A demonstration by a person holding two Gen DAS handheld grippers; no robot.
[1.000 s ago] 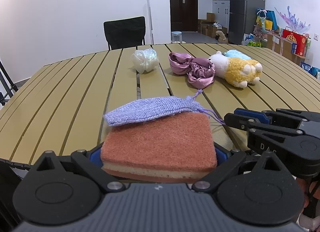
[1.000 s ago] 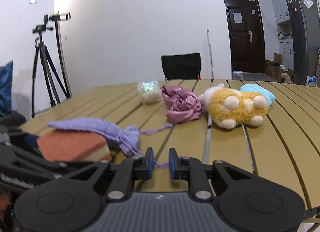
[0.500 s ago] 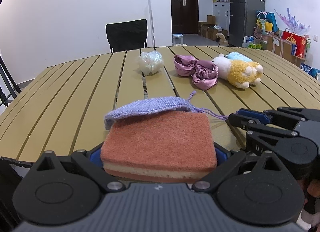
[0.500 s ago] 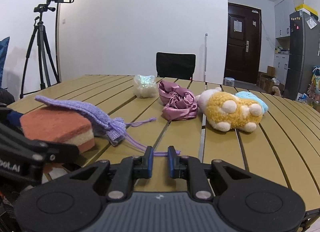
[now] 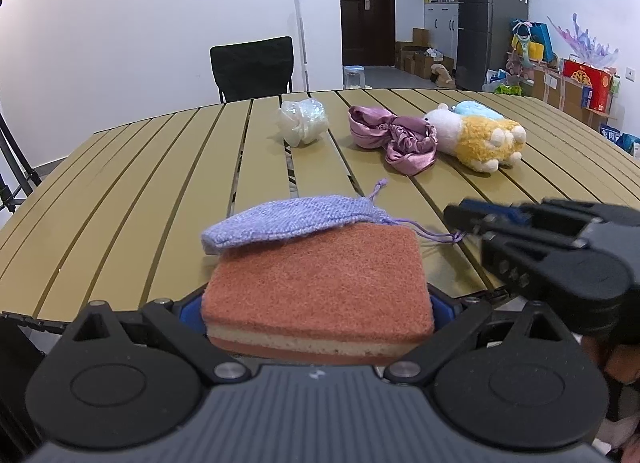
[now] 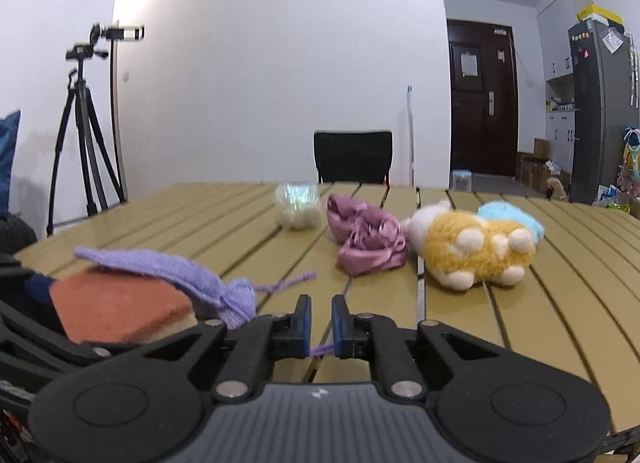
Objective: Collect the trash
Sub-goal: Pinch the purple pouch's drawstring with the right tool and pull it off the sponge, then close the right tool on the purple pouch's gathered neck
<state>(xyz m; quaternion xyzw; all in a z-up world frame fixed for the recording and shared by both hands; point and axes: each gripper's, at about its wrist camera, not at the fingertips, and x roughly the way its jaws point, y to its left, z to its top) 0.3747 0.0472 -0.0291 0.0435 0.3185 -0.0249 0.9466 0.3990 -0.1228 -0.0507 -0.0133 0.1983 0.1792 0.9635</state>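
My left gripper [image 5: 316, 311] is shut on an orange sponge [image 5: 318, 275] with a pale middle layer, held flat just past the table's near edge. A lilac knitted drawstring pouch [image 5: 292, 219] lies draped over the sponge's far end. Its purple cord [image 5: 432, 235] runs right to my right gripper [image 5: 460, 219]. In the right wrist view the right gripper [image 6: 318, 323] is shut on that cord [image 6: 322, 350], which shows between the blue pads. The pouch [image 6: 168, 267] and sponge [image 6: 120, 307] sit at its left.
On the slatted tan table [image 5: 120, 183] farther off lie a crumpled clear plastic wad [image 5: 302, 121], a pink satin cloth [image 5: 396, 135] and a yellow-and-white plush toy [image 5: 480, 135]. A black chair [image 5: 252, 67] stands behind the table, a tripod [image 6: 84, 123] at the left.
Both views have tipped up and drawn back slightly, so the things on the table sit farther off. The pouch stays over the sponge and the cord stays in the right gripper.
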